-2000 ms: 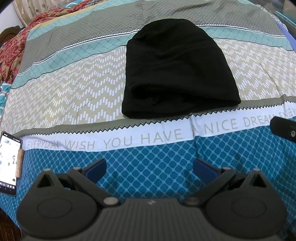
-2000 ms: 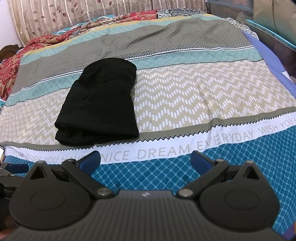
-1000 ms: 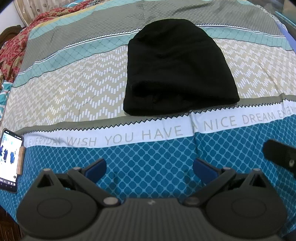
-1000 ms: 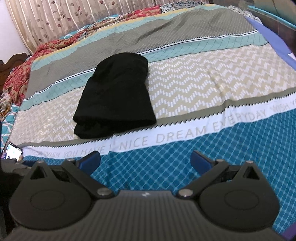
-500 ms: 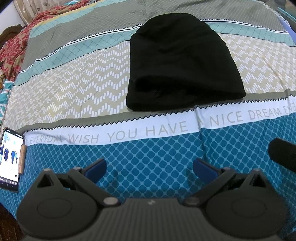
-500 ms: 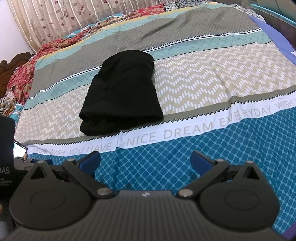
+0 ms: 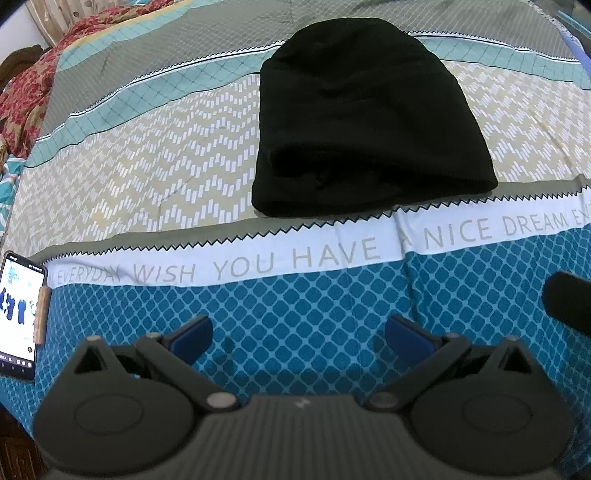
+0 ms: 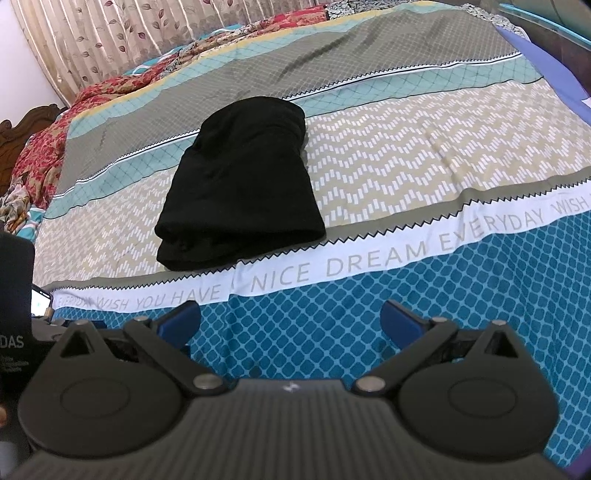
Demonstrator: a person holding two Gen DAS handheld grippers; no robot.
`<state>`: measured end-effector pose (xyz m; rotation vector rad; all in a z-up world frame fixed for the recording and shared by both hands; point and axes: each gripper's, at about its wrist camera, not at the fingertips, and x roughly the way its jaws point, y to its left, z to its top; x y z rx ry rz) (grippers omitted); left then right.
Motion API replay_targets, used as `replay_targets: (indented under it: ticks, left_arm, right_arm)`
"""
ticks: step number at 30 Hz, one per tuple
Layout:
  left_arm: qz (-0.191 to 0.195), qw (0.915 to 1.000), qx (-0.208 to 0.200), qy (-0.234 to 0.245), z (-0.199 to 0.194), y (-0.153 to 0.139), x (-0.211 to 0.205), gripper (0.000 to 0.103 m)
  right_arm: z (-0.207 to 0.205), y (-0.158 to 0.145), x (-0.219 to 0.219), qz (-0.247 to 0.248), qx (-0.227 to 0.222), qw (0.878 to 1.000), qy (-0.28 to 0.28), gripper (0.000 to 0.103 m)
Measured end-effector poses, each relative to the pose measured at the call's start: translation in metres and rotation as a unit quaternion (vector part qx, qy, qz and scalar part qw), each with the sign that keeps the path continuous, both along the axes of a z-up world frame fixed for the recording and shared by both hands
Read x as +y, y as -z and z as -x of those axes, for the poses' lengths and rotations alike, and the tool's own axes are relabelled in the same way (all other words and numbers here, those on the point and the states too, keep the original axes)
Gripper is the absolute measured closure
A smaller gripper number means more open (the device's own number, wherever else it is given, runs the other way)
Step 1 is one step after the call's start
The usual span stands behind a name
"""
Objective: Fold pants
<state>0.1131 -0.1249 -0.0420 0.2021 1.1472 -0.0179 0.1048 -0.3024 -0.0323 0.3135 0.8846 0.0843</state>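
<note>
The black pants (image 7: 365, 122) lie folded into a compact stack on the patterned bedspread (image 7: 147, 166), also seen in the right wrist view (image 8: 243, 188). My left gripper (image 7: 299, 338) is open and empty, held above the blue diamond band near the bed's front edge, well short of the pants. My right gripper (image 8: 290, 319) is open and empty too, over the same band, to the right of the pants. A black part of the right gripper shows at the right edge of the left wrist view (image 7: 569, 301).
A phone (image 7: 20, 314) with a lit screen lies at the bed's front left edge. Red floral bedding (image 8: 40, 155) is bunched at the far left by a wooden headboard. A curtain (image 8: 147, 33) hangs behind the bed. A purple cloth (image 8: 550, 66) lies at the right side.
Both grippers stay open and empty while drifting slightly. The right wrist view has tilted and swung so the pants sit more central. The pants have not moved.
</note>
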Motion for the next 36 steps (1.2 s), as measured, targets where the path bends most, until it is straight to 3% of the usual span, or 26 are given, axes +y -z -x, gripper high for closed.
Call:
replay_targets:
  ticks: [29, 36]
  left_arm:
    - [0.001, 0.9999, 0.011, -0.002, -0.0016, 0.0068, 0.0029, 0.000]
    - [0.009, 0.9999, -0.012, 0.006, 0.0013, -0.0018, 0.0042, 0.000]
  right_arm:
    - [-0.0017, 0.0057, 0.0003, -0.005, 0.008, 1.000, 0.004, 0.000]
    - [-0.0006, 0.0042, 0.0008, -0.007, -0.002, 1.000, -0.004, 0.000]
